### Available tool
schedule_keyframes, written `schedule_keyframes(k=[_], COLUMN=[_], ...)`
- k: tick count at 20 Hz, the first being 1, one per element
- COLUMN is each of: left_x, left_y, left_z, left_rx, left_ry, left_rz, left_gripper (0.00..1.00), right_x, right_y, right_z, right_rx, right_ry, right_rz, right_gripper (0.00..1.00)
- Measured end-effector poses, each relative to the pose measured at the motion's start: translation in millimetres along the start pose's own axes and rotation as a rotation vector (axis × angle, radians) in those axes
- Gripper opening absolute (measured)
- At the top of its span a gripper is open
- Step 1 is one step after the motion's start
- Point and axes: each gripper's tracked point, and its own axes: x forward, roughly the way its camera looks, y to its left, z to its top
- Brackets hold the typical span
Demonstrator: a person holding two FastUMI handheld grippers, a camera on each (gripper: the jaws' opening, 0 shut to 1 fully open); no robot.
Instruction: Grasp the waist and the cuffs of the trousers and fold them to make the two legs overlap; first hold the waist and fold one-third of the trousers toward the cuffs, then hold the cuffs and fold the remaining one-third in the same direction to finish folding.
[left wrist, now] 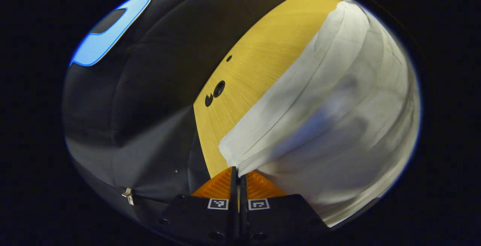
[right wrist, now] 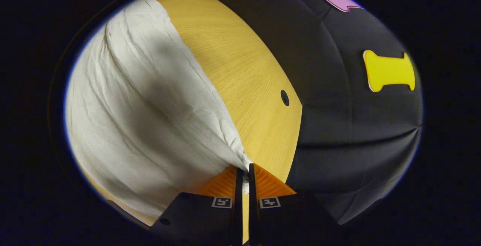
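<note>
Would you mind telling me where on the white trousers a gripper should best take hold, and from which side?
Grip the trousers at an outer corner of the cloth, coming in from the bare table side. There the edge thins to a point that fits between two fingers, as under the left gripper and the right gripper, each of which appears shut on such a corner.

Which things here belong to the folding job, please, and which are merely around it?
In the job: trousers, left gripper and right gripper, each pinching a corner of the cloth.
Merely there: table, booth wall, holes in the tabletop.
</note>
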Motion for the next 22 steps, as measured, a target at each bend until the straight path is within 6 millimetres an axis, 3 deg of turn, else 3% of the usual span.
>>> schedule_keyframes(k=[5, 7, 9, 10, 12, 18, 20, 21, 22], left_x=[11.7, 12.1, 10.5, 9.8, 4.3, -30.3, -46.7, -53.6, -62.5], left_y=[-1.3, -1.5, -1.3, -1.0, 0.8, 11.8, 13.6, 12.6, 10.3], left_z=[-3.4, -4.7, -5.0, -6.4, -10.8, -23.5, -22.9, -24.0, -23.7], left_rx=[0.052, 0.045, 0.038, 0.038, 0.028, 0.011, 0.020, 0.023, 0.025], left_ry=[0.041, 0.056, 0.063, 0.069, 0.077, 0.086, 0.062, 0.050, 0.047], left_rz=[0.006, 0.007, -0.005, -0.006, -0.010, -0.027, -0.031, -0.042, -0.052], left_gripper=[0.05, 0.05, 0.05, 0.05, 0.07, 0.75, 0.83, 0.93, 0.96], right_x=[2.5, 4.2, 3.4, 5.1, 3.2, -16.3, -24.0, -27.2, -29.9], right_y=[-1.5, -5.6, -18.7, -22.7, -25.4, -36.1, -36.9, -29.0, -16.5], right_z=[-1.2, -4.0, -5.6, -7.8, -9.5, -4.5, -8.9, -13.6, -25.7], right_rx=[0.136, 0.236, 0.333, 0.381, 0.456, 0.510, 0.424, 0.376, 0.321], right_ry=[0.088, 0.115, 0.123, 0.121, 0.112, -0.005, -0.038, -0.043, -0.004], right_rz=[0.102, 0.122, 0.109, 0.103, 0.110, 0.077, 0.078, 0.118, 0.170], right_gripper=[0.14, 0.20, 0.32, 0.46, 0.59, 0.69, 0.69, 0.65, 0.70])
